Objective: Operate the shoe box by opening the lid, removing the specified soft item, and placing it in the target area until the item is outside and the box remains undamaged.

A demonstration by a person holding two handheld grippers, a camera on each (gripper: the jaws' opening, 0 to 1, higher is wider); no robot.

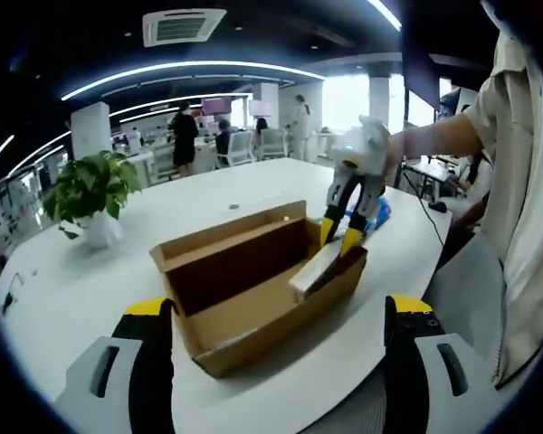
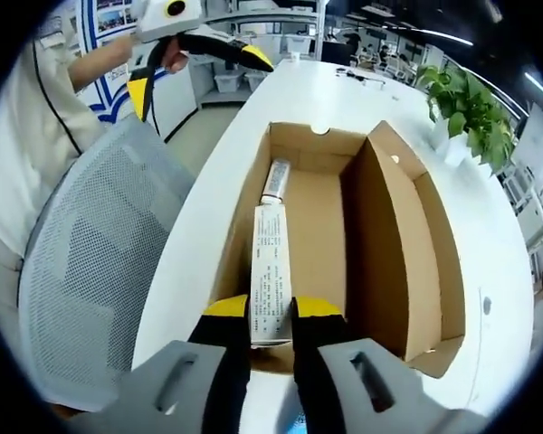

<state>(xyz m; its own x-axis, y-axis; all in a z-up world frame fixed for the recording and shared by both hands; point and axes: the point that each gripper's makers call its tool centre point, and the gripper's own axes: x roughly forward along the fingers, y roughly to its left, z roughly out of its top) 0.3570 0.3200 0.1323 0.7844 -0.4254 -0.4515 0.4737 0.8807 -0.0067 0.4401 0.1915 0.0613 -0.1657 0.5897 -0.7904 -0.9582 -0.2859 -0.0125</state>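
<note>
Open shoe box (image 1: 253, 289) is seen on white oval surface (image 1: 72, 289) in office; potted plant (image 1: 90, 194) nearby. Tube (image 2: 271, 271) is gripped in-box by right hand-held gripper (image 2: 271, 316); left hand-held gripper (image 1: 276, 312) held wide.

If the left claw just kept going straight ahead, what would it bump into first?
Most likely the open cardboard shoe box. The left claw is open and aimed at its near corner, with just bare white table between. The right claw is past that, shut on a white tube inside the box.
</note>
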